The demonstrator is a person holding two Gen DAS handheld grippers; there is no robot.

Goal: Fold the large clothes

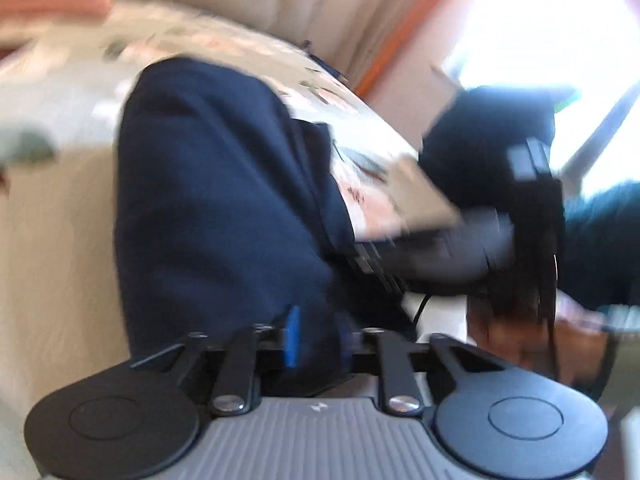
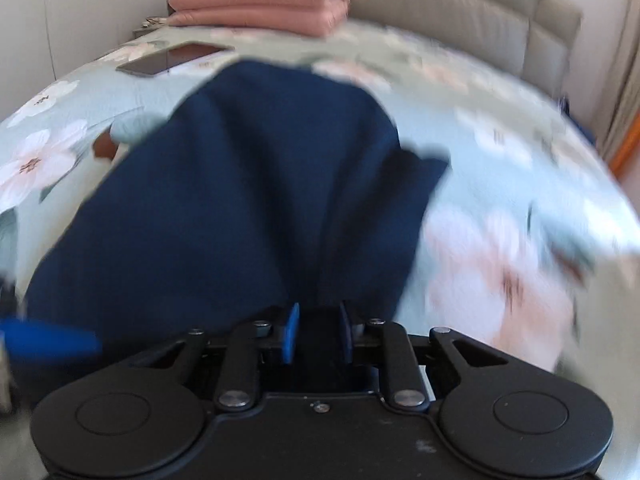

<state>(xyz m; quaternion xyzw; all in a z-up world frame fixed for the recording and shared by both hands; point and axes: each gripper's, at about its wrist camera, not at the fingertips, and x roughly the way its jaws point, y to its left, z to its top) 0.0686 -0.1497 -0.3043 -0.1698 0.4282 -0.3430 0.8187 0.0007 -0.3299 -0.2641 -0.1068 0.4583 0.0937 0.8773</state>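
A navy garment lies bunched in long folds on the flowered bed cover. My left gripper is shut on its near end, and cloth fills the gap between the blue pads. In the right wrist view the same garment spreads away from my right gripper. Its blue pads stand slightly apart, the cloth's edge lies at their tips, and the gap between them looks dark and bare. The right gripper also shows blurred in the left wrist view, at the garment's right side.
A folded pink blanket rests at the head of the bed, before the padded headboard. A dark phone lies on the bed cover at far left. A person's dark sleeve is behind the right gripper.
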